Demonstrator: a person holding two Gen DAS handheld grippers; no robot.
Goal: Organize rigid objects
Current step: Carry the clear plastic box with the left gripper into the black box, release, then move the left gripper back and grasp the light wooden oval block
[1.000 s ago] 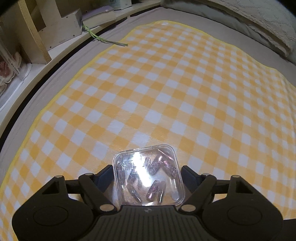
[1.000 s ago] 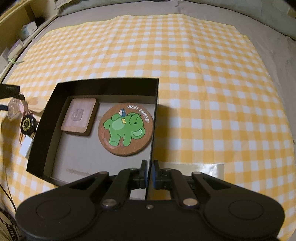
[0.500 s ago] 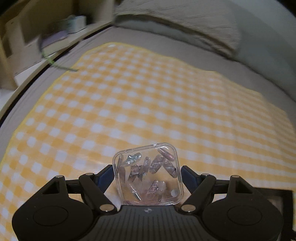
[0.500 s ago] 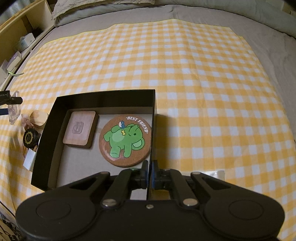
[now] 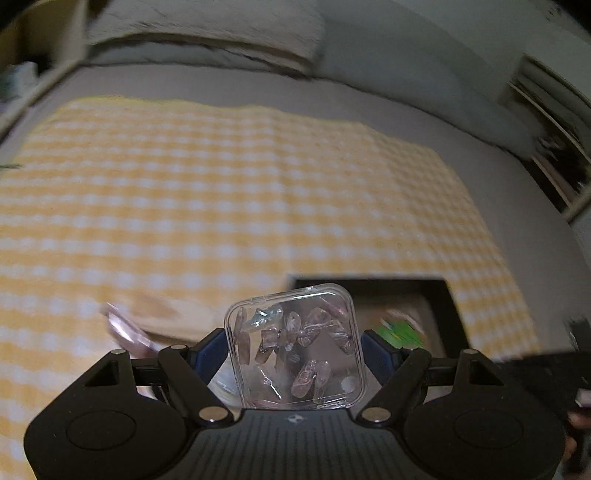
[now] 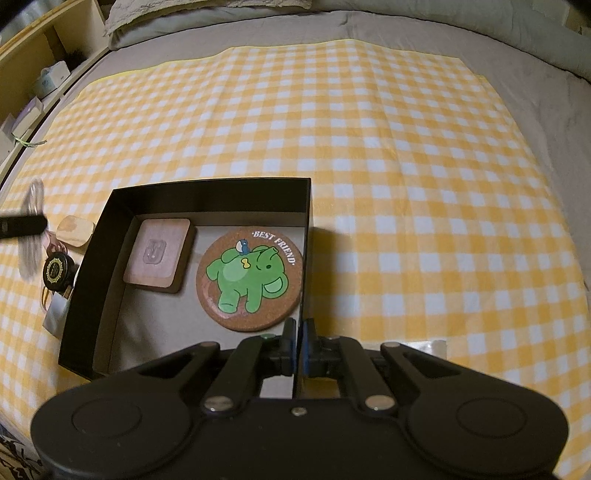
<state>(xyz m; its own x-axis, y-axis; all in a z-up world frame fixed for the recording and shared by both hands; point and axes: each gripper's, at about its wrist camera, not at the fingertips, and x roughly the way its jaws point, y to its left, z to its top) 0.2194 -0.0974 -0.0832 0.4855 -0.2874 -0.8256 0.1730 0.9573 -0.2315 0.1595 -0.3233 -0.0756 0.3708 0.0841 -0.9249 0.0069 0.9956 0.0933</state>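
The left gripper (image 5: 293, 345) pinches a clear plastic case of stones (image 5: 293, 345) left of the black box (image 6: 192, 199); the right gripper (image 6: 296, 341), fingers pressed together, clamps the box's right wall.

Grey bed (image 6: 436, 33), pillows along the top edge of the frame. Yellow-and-white checked cloth (image 6: 369, 147) spread flat over most of it, grey sheet showing around its upper and right margins. On the cloth, lower left of centre: open black box (image 6: 207, 192). Just beside the box's left wall, a cluster of small items: pale wooden piece (image 6: 75, 229), round black lid with gold print (image 6: 57, 273), a whitish item (image 6: 55, 314) below it. Clear plastic strip (image 6: 424, 347) on the cloth, lower right.
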